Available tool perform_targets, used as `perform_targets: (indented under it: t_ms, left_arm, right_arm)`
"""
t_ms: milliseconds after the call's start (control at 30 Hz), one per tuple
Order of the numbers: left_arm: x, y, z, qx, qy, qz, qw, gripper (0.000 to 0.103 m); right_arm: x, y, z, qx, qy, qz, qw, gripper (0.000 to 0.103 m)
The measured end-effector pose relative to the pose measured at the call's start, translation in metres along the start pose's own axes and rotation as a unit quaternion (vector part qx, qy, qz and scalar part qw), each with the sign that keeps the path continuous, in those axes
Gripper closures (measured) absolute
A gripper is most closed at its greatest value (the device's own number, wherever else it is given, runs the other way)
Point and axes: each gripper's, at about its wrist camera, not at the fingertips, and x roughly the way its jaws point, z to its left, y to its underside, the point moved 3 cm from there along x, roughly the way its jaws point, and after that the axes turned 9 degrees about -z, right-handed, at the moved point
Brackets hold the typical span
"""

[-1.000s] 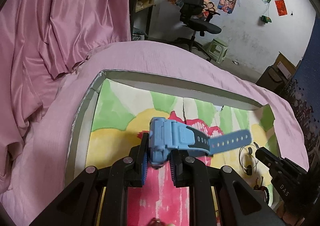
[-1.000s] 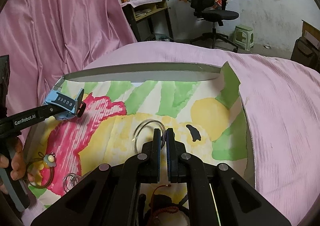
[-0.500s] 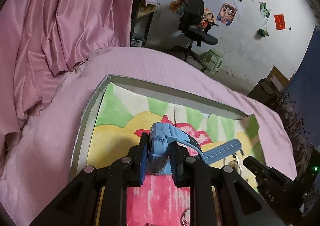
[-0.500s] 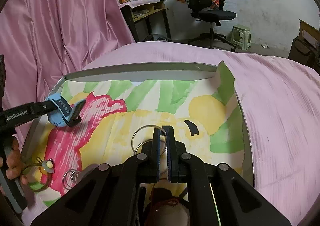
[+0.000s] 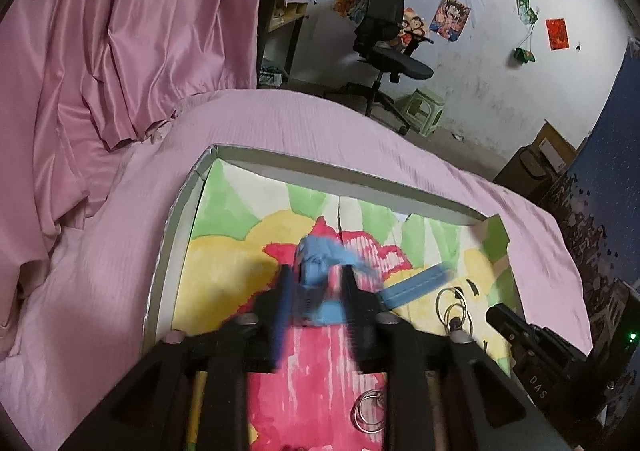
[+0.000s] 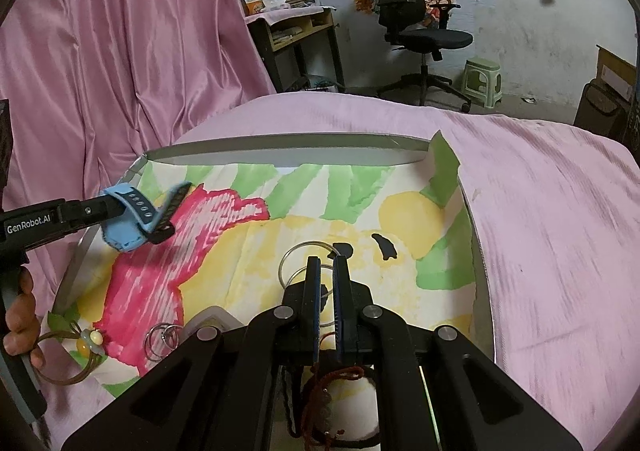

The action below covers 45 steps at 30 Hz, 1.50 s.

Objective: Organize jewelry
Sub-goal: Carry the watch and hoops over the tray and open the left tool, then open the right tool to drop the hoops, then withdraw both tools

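A blue watch (image 5: 316,283) with a dark-lined strap sits blurred between the fingers of my left gripper (image 5: 314,271), low over the red flower painted on the box lining. The jaws are opening and their pads have come off the watch's sides. In the right wrist view the watch (image 6: 124,235) tilts at the tip of the left gripper (image 6: 160,227) near the box's left wall. My right gripper (image 6: 327,263) is shut with nothing seen between its pads, just above two large silver rings (image 6: 296,255).
The shallow grey box (image 6: 280,143) lies on a pink bedcover. In it are small silver rings (image 6: 160,339), a flower hair tie (image 6: 88,341) and a red cord bracelet (image 6: 332,379). A person's hand (image 6: 20,323) holds the left gripper. An office chair (image 6: 416,31) stands beyond.
The left jaws have spread apart from a firm grip on the watch, and the watch now looks loose and blurred. The right gripper has kept still.
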Motion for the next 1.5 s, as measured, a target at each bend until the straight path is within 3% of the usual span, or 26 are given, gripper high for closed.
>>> perform_targets:
  t_ms: [33,67,367,500,567,600,633,800,933,1133,1300,1500]
  left_arm:
    - [-0.002,-0.001,0.0,-0.004,0.001,-0.009,1.0,0.049]
    - [-0.004,-0.001,0.001,-0.007,0.001,-0.017,0.9998,0.039]
    - [-0.029,0.002,-0.001,-0.007,0.012,-0.052,0.9986,0.039]
    - [-0.054,0.01,0.005,-0.038,0.035,-0.064,0.9966,0.038]
    - [-0.065,0.014,0.006,-0.041,0.038,-0.069,0.9961,0.037]
    - [-0.07,0.017,0.005,-0.04,0.038,-0.071,0.996,0.036]
    - [-0.075,0.022,0.005,-0.037,0.037,-0.073,0.996,0.034]
    - [-0.078,0.043,0.005,-0.032,0.032,-0.055,0.9974,0.03]
    - [-0.089,0.054,0.008,-0.035,0.04,-0.05,0.9973,0.03]
    - [-0.123,0.071,0.009,-0.026,0.046,-0.07,0.9961,0.026]
    - [-0.154,0.09,0.009,-0.005,0.038,-0.108,0.9934,0.025]
    - [-0.192,0.111,0.01,0.035,0.002,-0.162,0.9861,0.02]
  right_arm:
    - [0.0,0.0,-0.001,0.001,0.0,0.0,1.0,0.097]
    - [0.0,0.0,-0.002,0.002,0.0,0.0,1.0,0.097]
    - [-0.006,0.004,-0.003,0.011,-0.006,-0.012,1.0,0.097]
    - [-0.025,0.008,-0.003,0.014,-0.016,-0.032,0.999,0.096]
    - [-0.035,0.009,-0.003,0.015,-0.017,-0.041,0.999,0.081]
    - [-0.041,0.01,-0.003,0.016,-0.018,-0.046,0.999,0.068]
    - [-0.047,0.011,-0.003,0.015,-0.02,-0.051,0.998,0.065]
    - [-0.067,0.015,0.004,0.004,-0.023,-0.057,0.998,0.065]
    - [-0.082,0.025,0.005,-0.004,-0.026,-0.061,0.998,0.054]
    - [-0.12,0.037,0.003,-0.005,-0.031,-0.106,0.994,0.036]
    - [-0.154,0.047,0.009,-0.004,-0.039,-0.15,0.988,0.027]
    - [-0.181,0.063,0.023,-0.011,-0.049,-0.187,0.981,0.022]
